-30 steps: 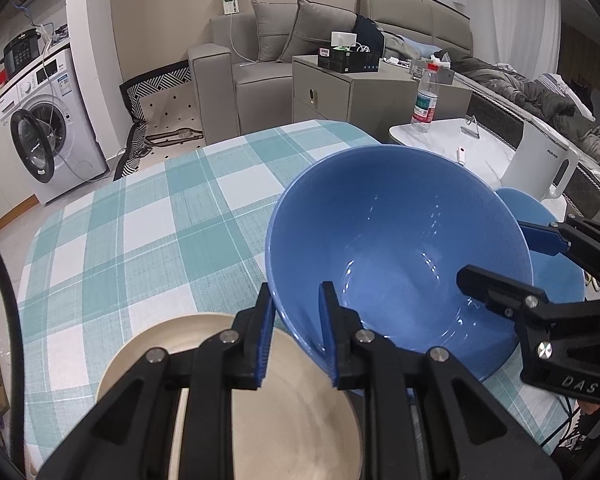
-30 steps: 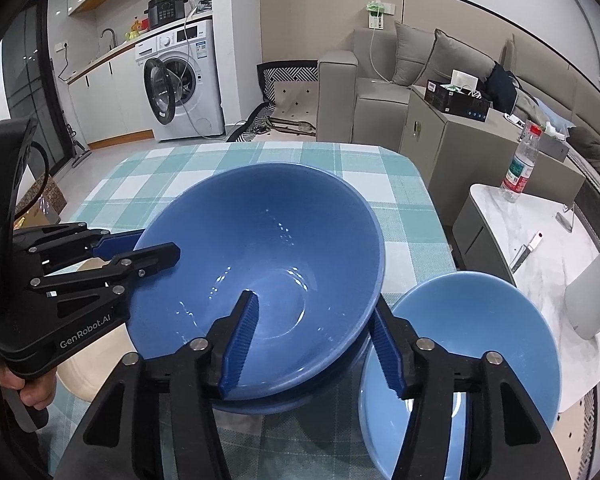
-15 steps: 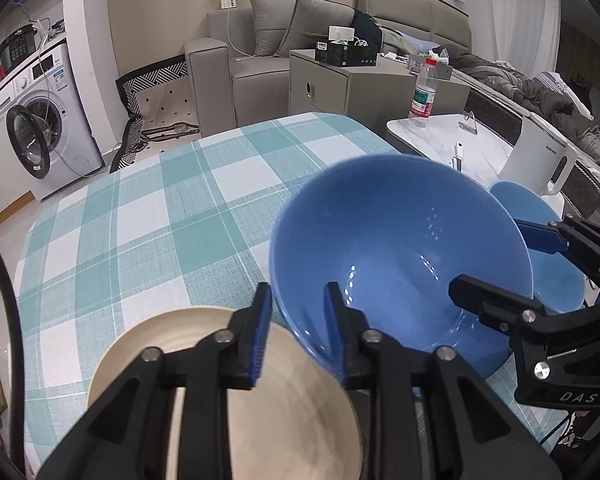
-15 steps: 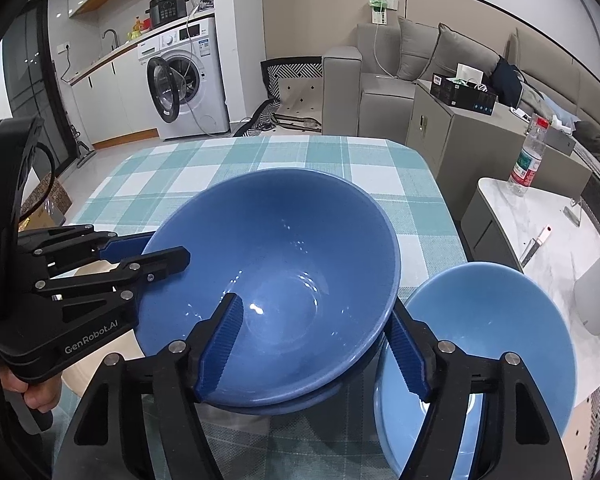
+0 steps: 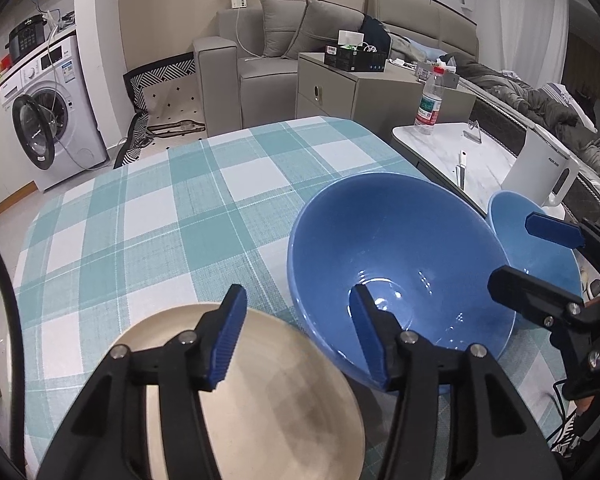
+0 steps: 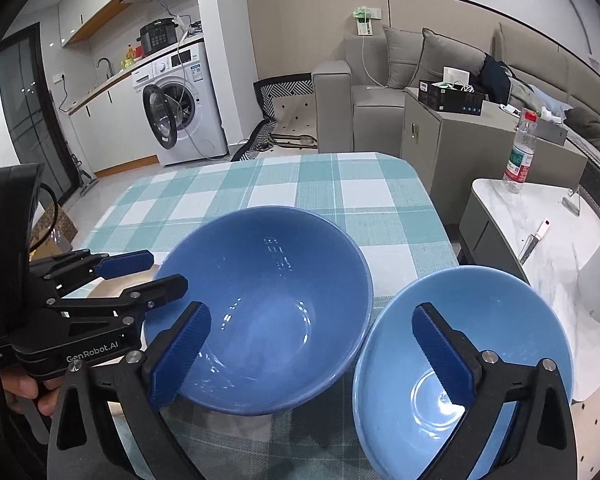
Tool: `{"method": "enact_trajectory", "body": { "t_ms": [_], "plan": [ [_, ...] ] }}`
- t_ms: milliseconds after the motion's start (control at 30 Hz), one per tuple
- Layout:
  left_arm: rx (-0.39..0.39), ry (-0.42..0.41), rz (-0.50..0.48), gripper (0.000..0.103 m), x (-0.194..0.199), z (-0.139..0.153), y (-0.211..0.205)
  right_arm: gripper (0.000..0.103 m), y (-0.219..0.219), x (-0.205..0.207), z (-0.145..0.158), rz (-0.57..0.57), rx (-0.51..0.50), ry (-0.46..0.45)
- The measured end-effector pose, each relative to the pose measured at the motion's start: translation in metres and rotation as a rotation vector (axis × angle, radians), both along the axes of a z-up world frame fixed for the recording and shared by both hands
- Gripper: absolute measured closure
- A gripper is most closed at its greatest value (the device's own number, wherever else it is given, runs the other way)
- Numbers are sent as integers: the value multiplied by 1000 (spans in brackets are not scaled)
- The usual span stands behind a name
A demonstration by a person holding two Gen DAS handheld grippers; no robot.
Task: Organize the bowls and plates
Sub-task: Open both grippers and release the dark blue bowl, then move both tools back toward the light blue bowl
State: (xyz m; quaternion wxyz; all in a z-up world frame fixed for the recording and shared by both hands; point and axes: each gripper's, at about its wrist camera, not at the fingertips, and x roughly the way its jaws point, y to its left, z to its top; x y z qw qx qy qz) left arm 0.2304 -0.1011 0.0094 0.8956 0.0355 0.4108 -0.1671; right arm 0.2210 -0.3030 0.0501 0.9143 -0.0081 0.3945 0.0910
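Observation:
A large dark blue bowl sits upright on the checked tablecloth. A smaller light blue bowl stands to its right at the table's edge. A beige plate lies to the left of the big bowl; only a sliver shows in the right wrist view. My left gripper is open, its jaws either side of the big bowl's near-left rim, not touching it. My right gripper is open and empty, one finger at the big bowl's near rim, the other over the light blue bowl.
The teal-and-white checked table stretches away behind the dishes. A white side table with a water bottle, a knife and a white kettle stands to the right. A sofa, a cabinet and a washing machine lie beyond.
My left gripper has let go of the big bowl's rim and opened wide. The bowl has come down level onto the table. My right gripper has opened wider and pulled back.

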Motion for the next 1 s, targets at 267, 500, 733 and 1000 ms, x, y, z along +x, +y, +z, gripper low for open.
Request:
{"method": "enact_trajectory", "body": {
  "t_ms": [267,500,733,1000],
  "plan": [
    [-21,-28,-15,42,-10,12,-2,0,-22,-10,14,-60,119,-40],
    [-35,-24,-43,41,-17,16,-9,0,-31,-28,27,-101,82,-98],
    [-56,-44,-39,10,-25,21,-16,0,-37,-49,35,-92,-8,-118],
    [-33,-81,-64,0,-37,31,-27,0,-75,-72,42,-177,-8,-146]
  ]
}}
